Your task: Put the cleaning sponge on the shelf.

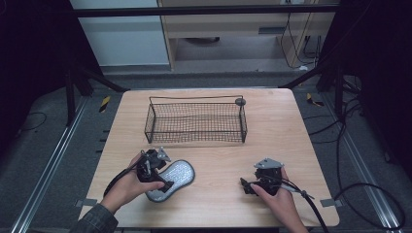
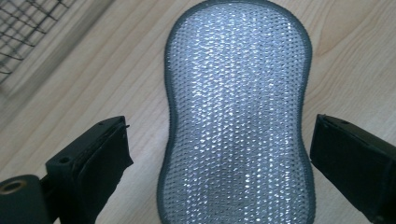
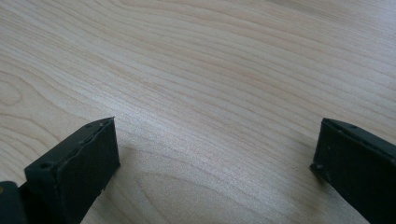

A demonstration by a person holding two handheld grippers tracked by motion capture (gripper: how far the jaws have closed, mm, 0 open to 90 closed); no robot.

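Pickup had not begun: left gripper (image 2: 219, 154) stood with jaws wide apart, holding nothing, straddling the grey-rimmed, silvery peanut-shaped scrubbing pad (image 2: 238, 116) flat on the pale wooden table (image 1: 218, 204); black wire basket (image 1: 195, 121) beyond awaited it, seemingly unfilled.

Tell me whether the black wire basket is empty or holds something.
Empty. In the high view the black wire mesh basket shows only bare mesh inside; the silvery grey-edged scrubbing pad lies outside it on the wooden table.

A light wooden table (image 1: 272, 131) bears a wire basket (image 1: 195, 121) and a silvery scrubbing pad (image 1: 176, 177).
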